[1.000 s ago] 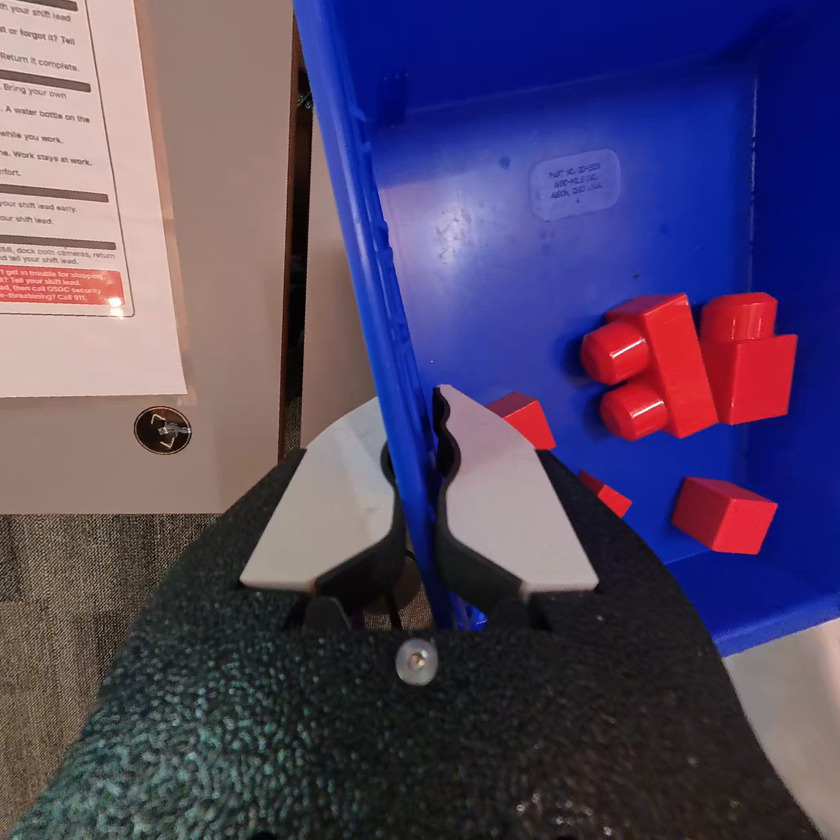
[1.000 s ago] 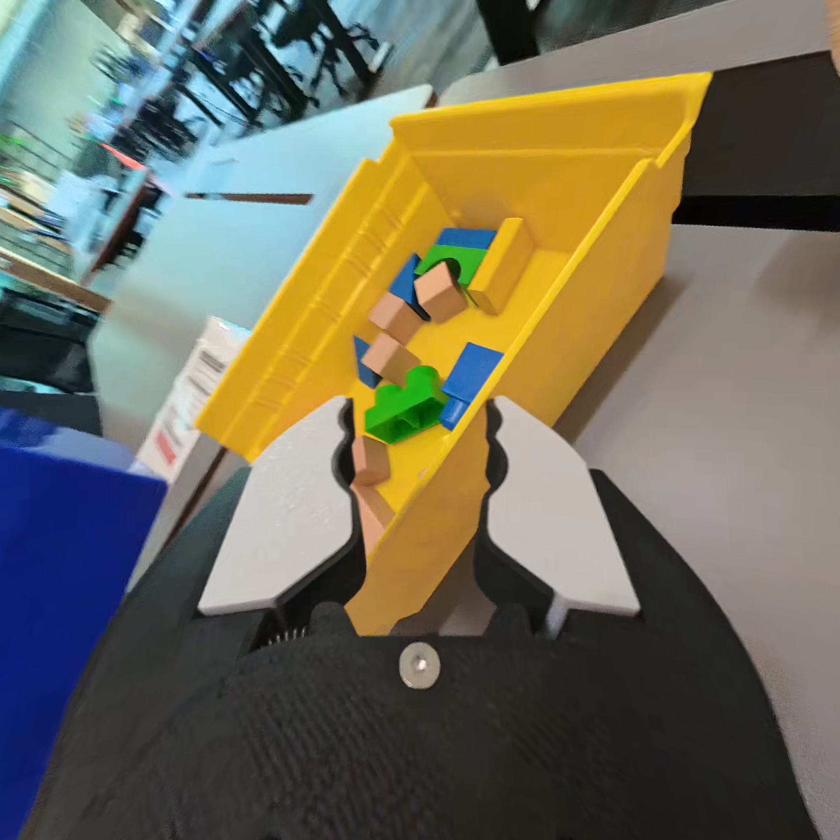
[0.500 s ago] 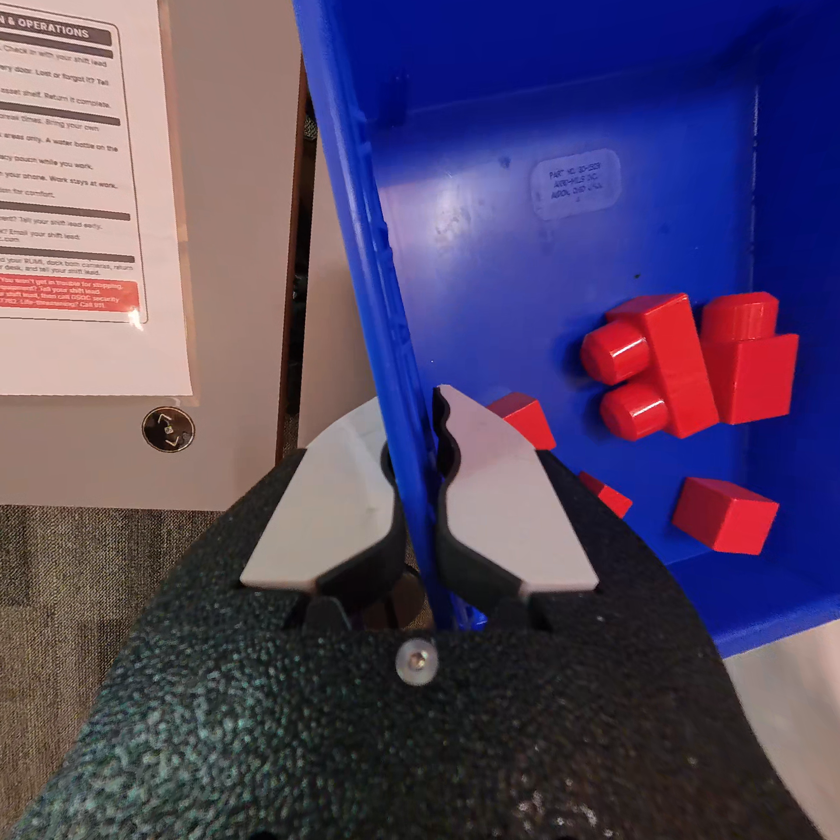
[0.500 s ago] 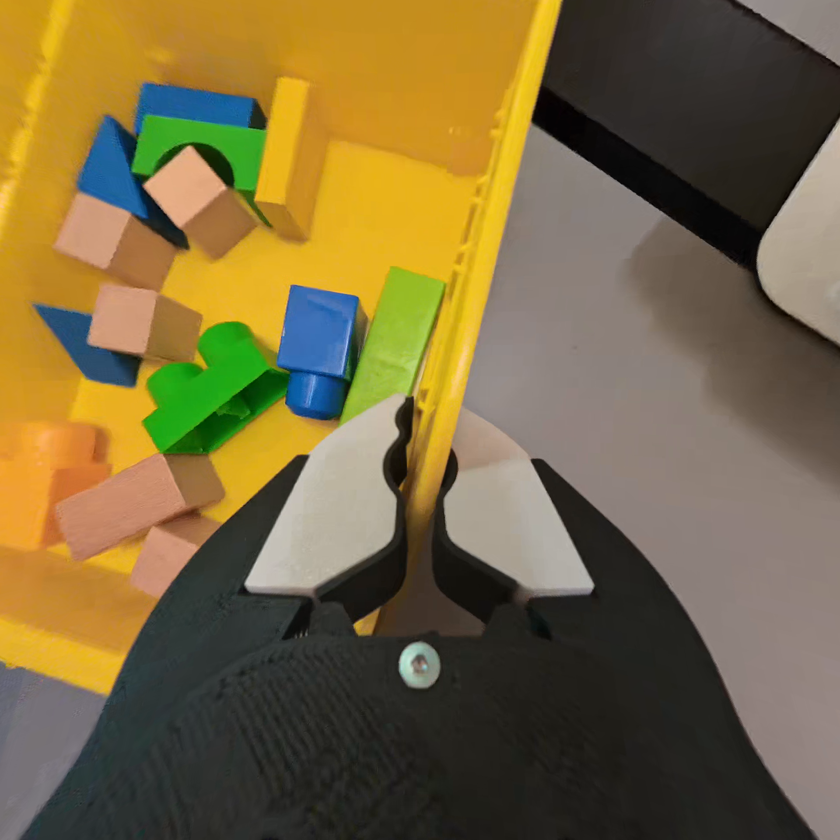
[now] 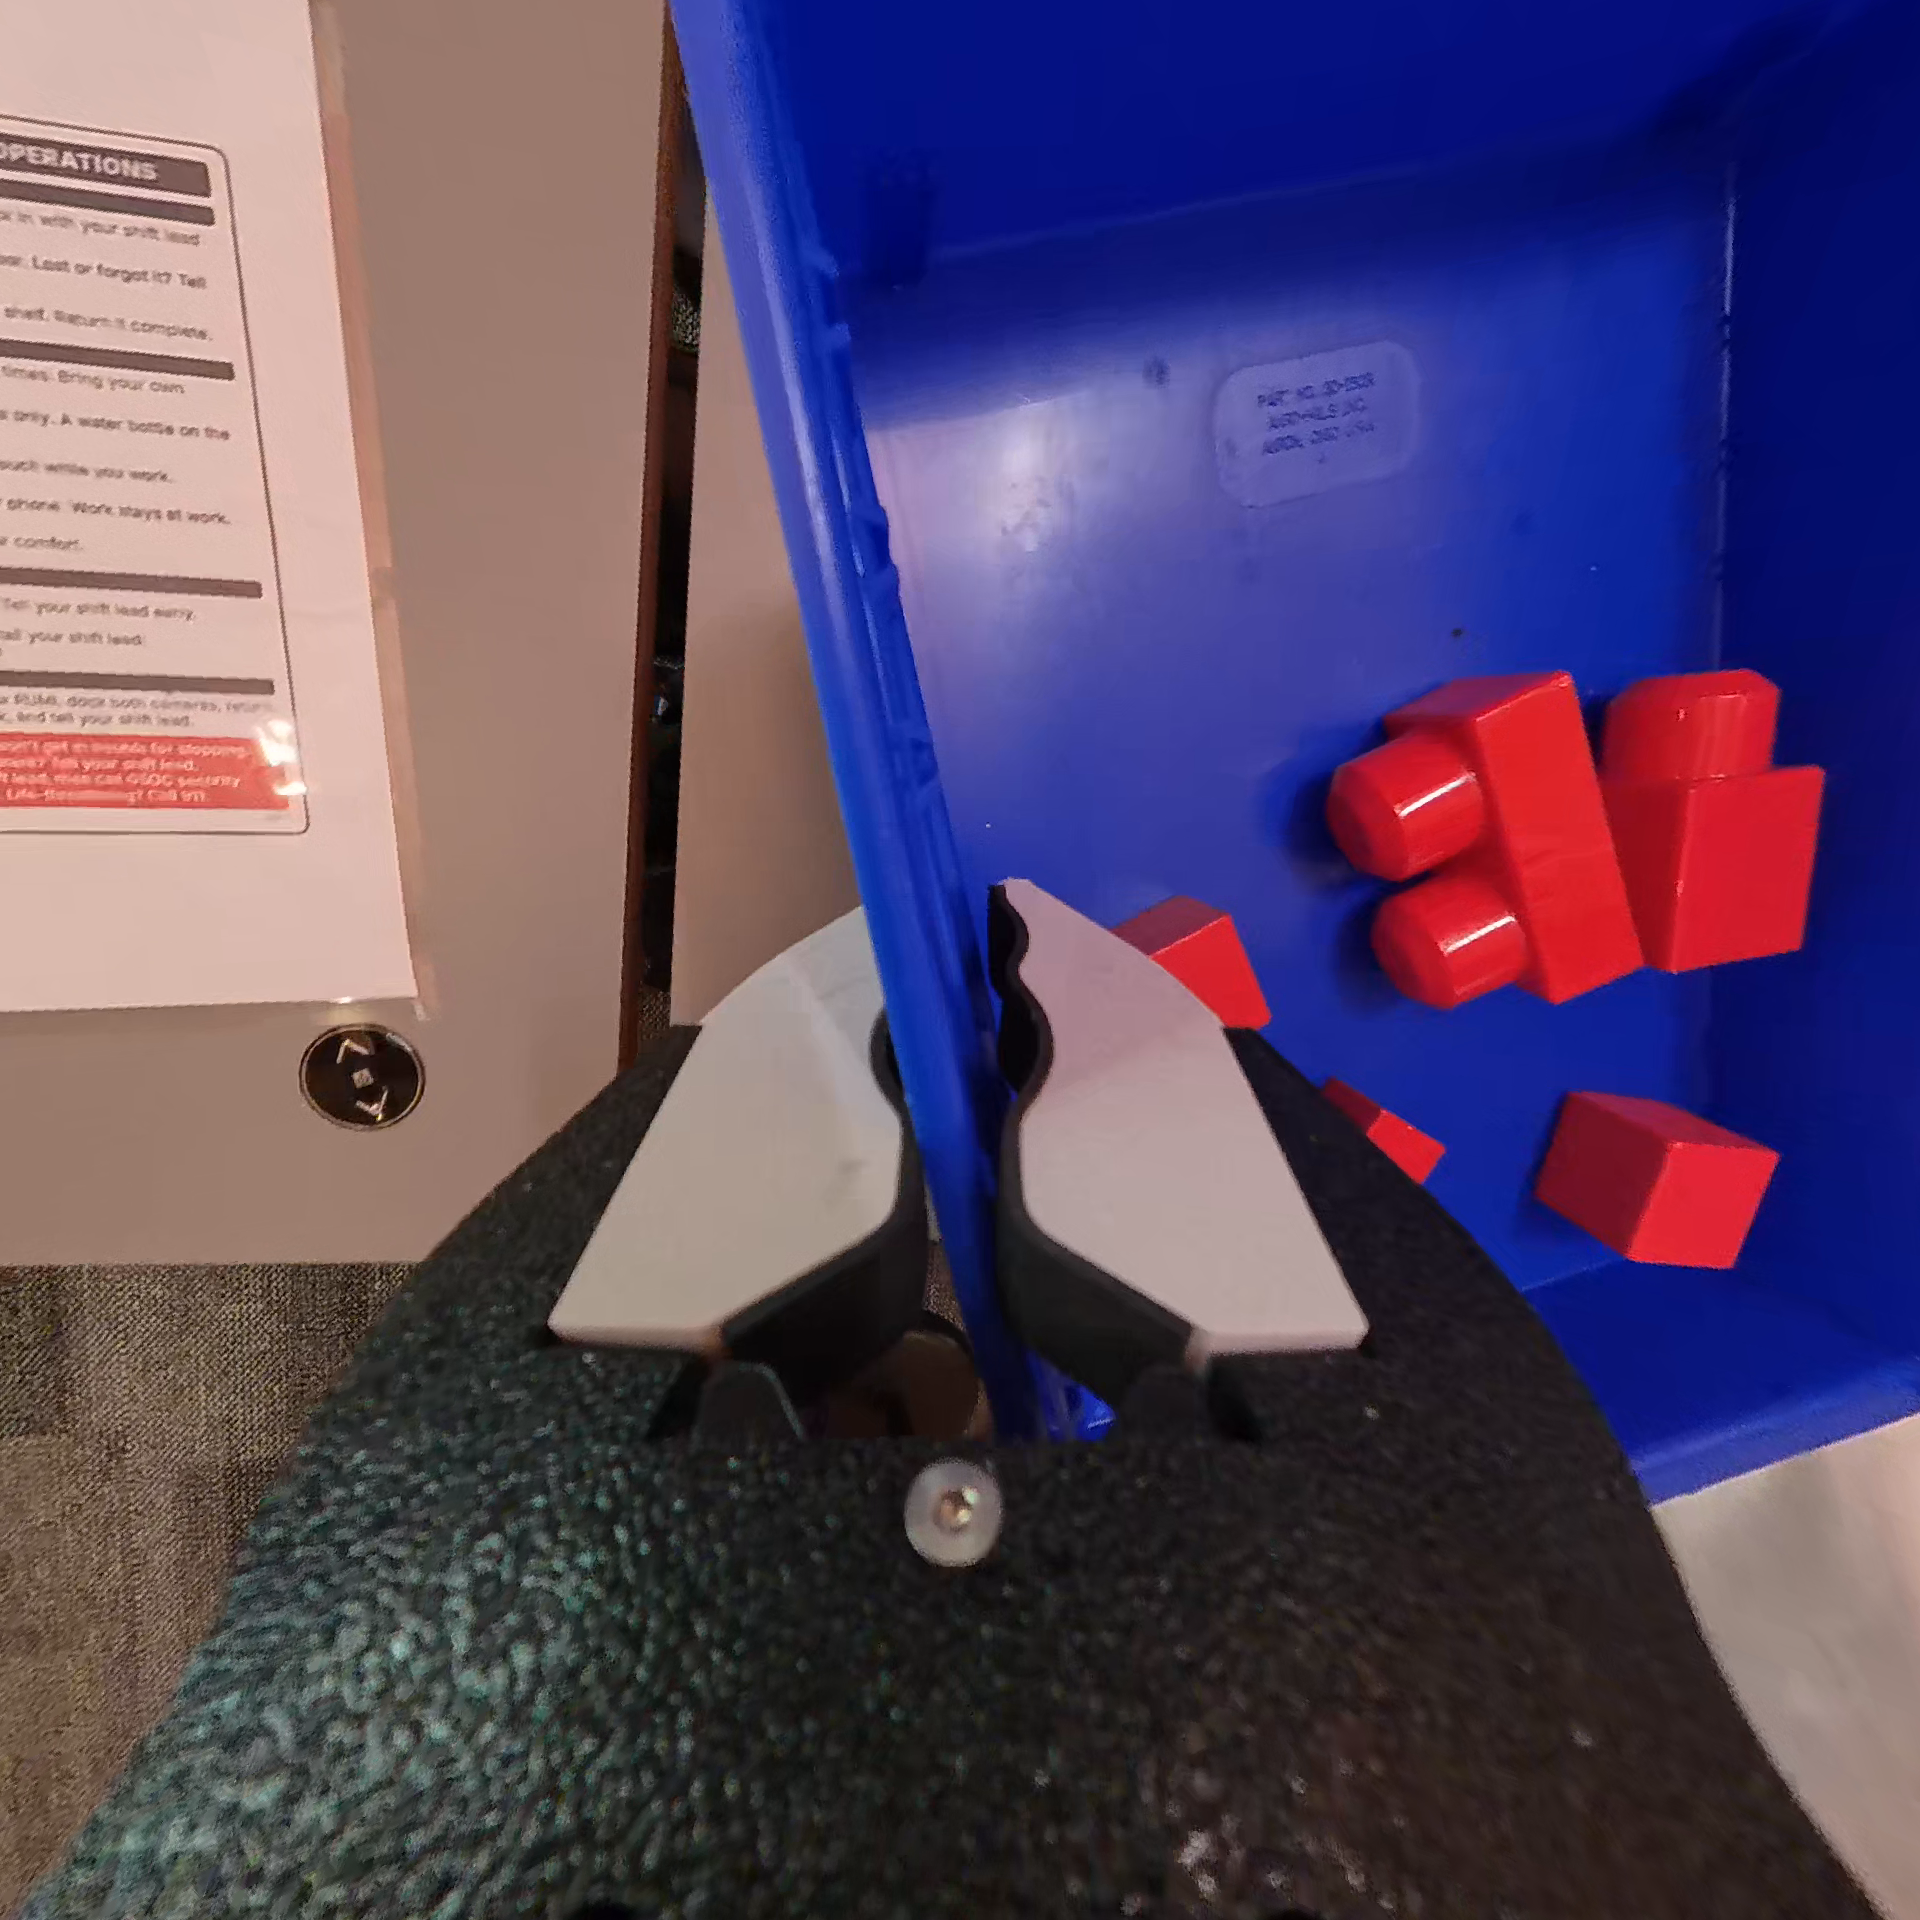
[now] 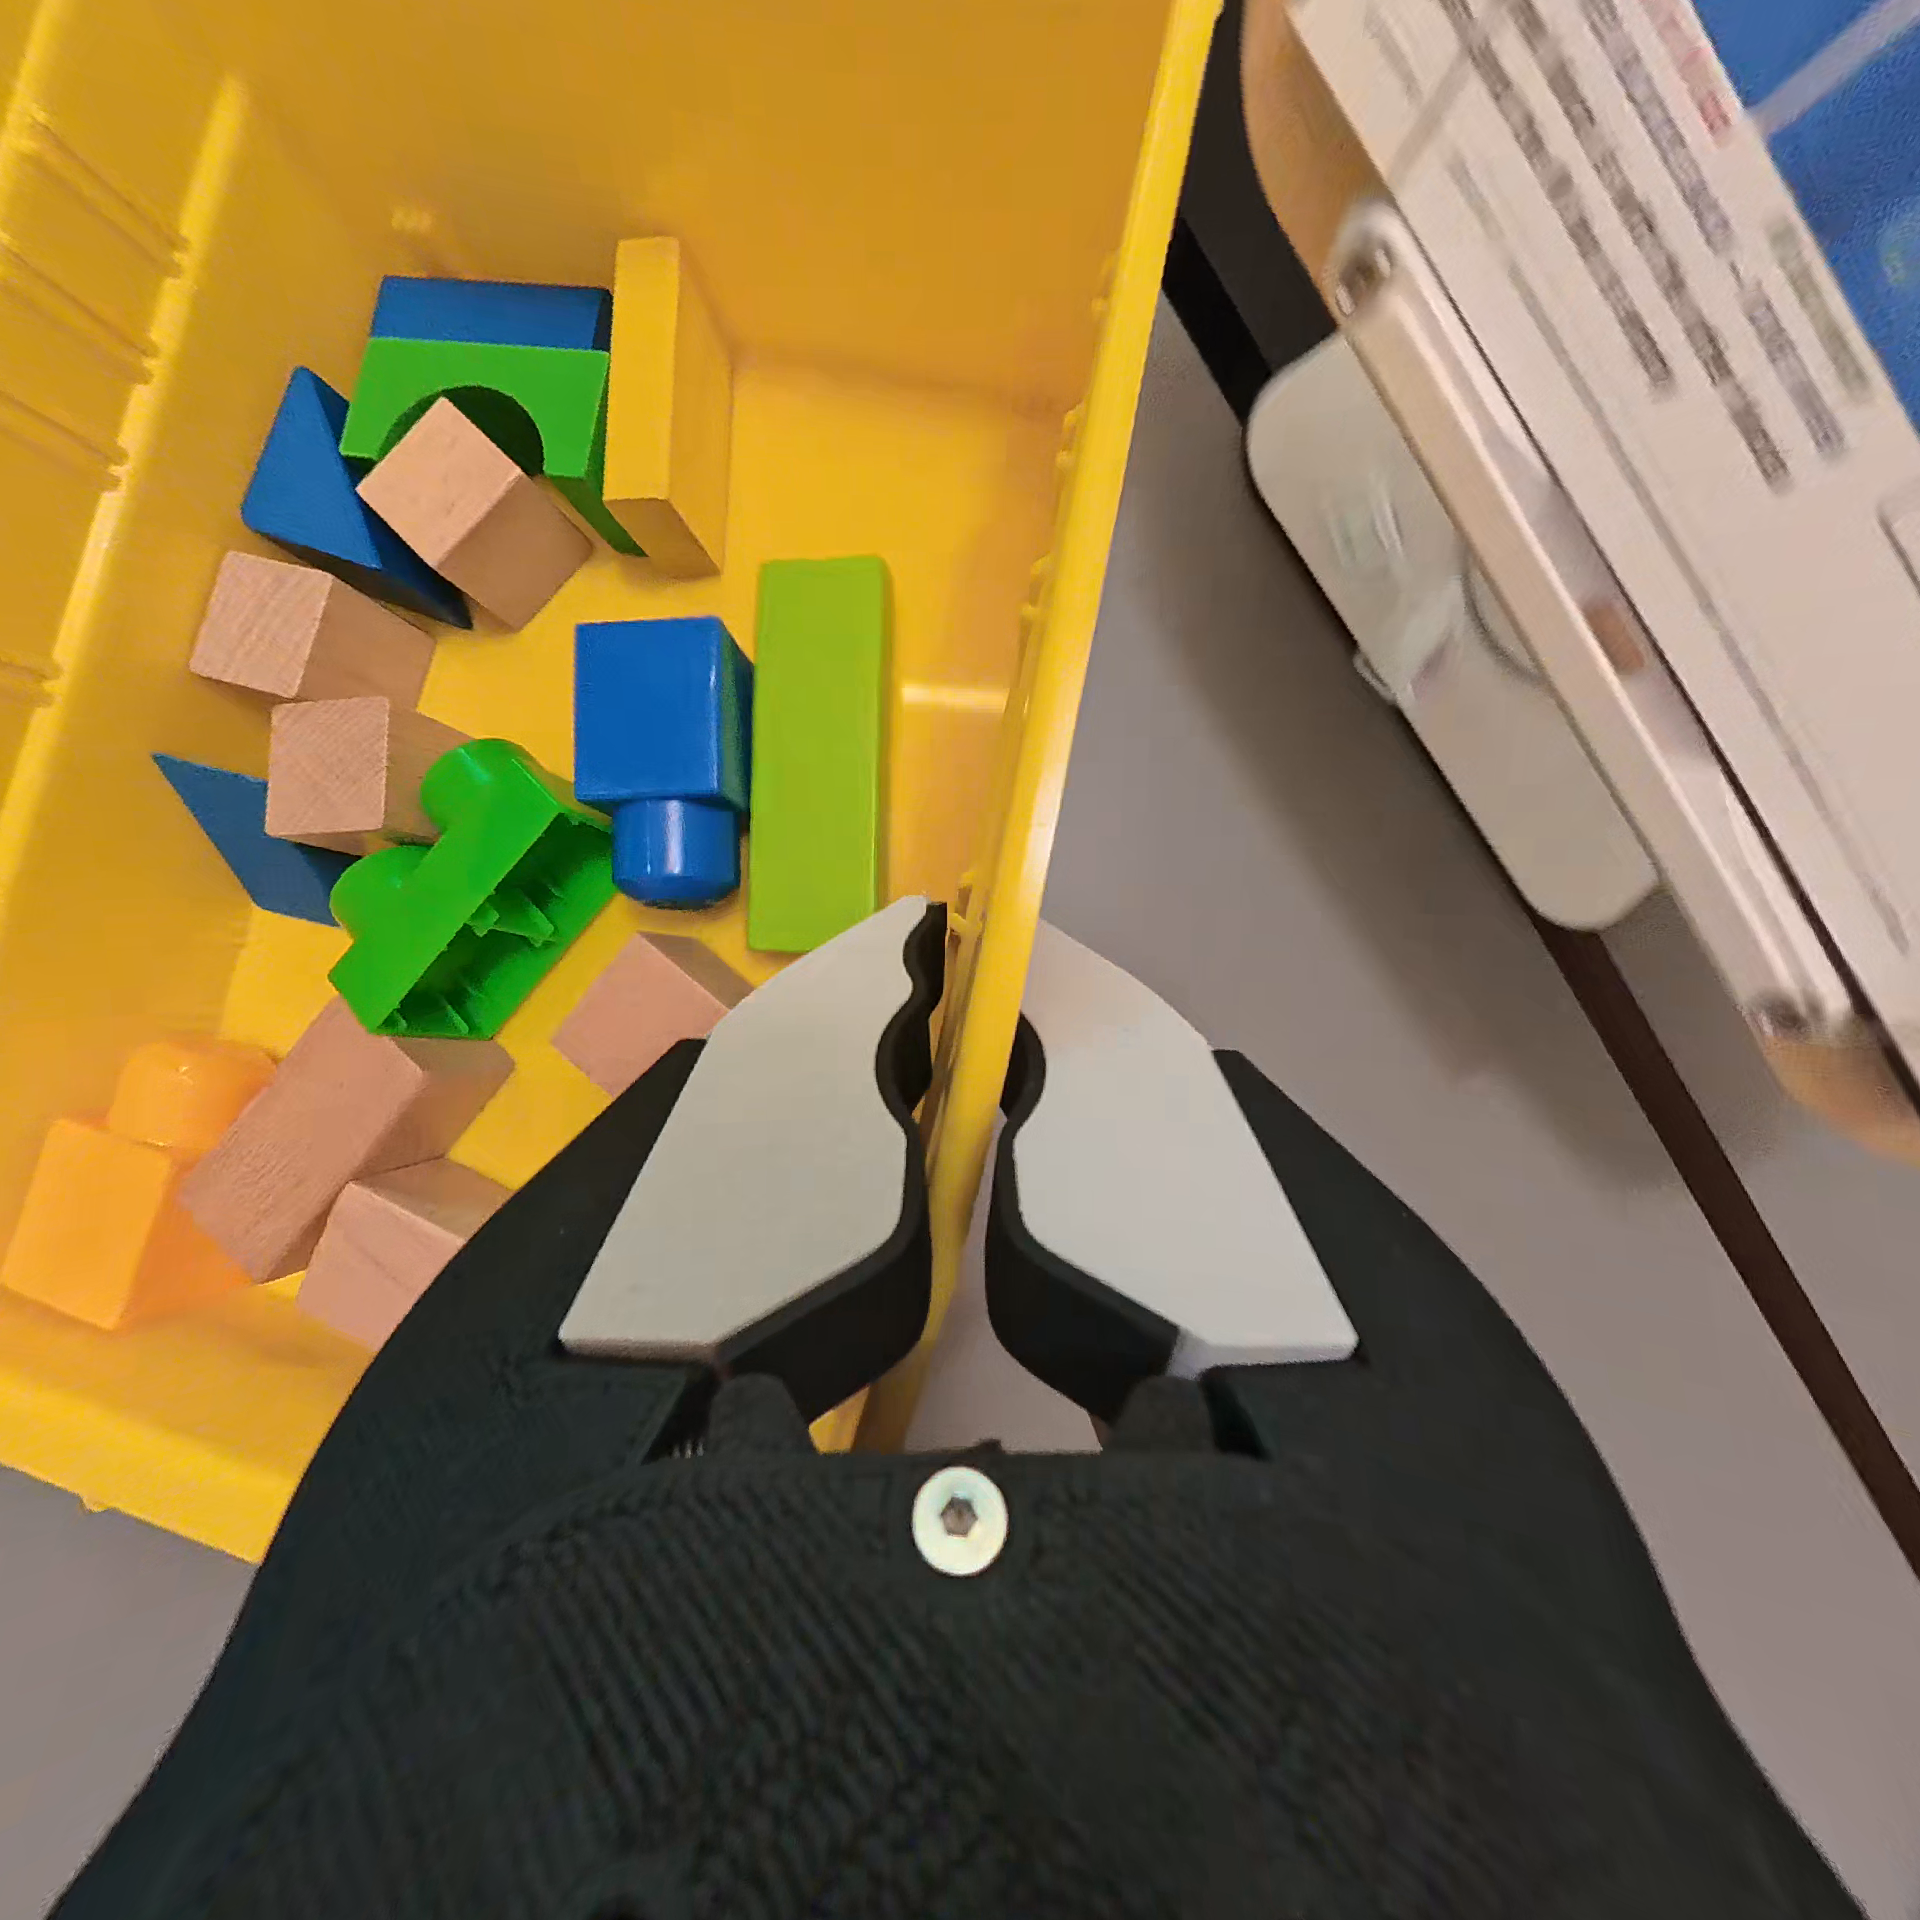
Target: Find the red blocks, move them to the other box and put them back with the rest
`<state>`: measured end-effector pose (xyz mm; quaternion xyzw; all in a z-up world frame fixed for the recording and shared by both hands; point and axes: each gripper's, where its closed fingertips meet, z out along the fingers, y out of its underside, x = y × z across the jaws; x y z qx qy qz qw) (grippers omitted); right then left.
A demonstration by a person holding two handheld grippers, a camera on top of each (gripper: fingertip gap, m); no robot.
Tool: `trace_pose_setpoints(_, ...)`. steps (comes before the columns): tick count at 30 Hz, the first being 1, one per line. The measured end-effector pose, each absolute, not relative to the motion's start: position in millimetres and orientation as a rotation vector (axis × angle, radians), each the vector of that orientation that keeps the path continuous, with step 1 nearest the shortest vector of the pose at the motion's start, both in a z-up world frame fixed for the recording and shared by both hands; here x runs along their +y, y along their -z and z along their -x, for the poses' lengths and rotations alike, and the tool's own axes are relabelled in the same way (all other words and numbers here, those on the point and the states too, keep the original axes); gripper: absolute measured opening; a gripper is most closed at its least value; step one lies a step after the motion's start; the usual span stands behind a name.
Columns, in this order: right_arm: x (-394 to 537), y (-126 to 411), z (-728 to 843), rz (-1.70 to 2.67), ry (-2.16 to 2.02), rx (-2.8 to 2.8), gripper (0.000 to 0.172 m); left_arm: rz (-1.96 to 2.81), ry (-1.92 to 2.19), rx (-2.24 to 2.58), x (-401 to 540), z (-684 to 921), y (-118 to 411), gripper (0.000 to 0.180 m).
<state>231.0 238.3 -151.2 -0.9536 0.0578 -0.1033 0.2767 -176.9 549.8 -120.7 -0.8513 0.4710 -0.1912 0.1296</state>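
Note:
In the left wrist view my left gripper is shut on the left side wall of the blue box and holds it tilted. Several red blocks lie inside it: a two-stud brick, a one-stud brick, a cube and a small block by my right finger. In the right wrist view my right gripper is shut on the right side wall of the yellow box. That box holds green, blue, yellow, orange and plain wooden blocks, among them a green bar and a blue stud brick.
A grey cabinet with a laminated sheet and a round lock stands left of the blue box, above carpet. In the right wrist view grey table lies right of the yellow box, with a white bracket and a sheet holder beyond.
My right gripper went from open around the yellow box's wall to shut on it, and the view swung over the box. My left gripper kept its hold on the blue box, which shifted slightly.

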Motion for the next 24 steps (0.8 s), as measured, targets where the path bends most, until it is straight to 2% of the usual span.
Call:
trace_pose_setpoints(8, 51.4, 157.3, -264.0, 2.542, 0.186, 0.282, 0.006, 2.465, 0.551, 1.483, 540.9, 120.8, 156.2, 0.009)
trace_pose_setpoints(16, -140.9, 149.3, -336.3, 2.454, 0.211, 0.709, 0.01, 2.478, 0.527, 1.565, 536.1, 60.6, 193.3, 0.01)
trace_pose_setpoints(24, -261.9, 152.7, -427.1, 2.273, 0.216, 1.072, 0.008, 2.489, 0.486, 1.602, 541.6, -2.9, 209.0, 0.01)
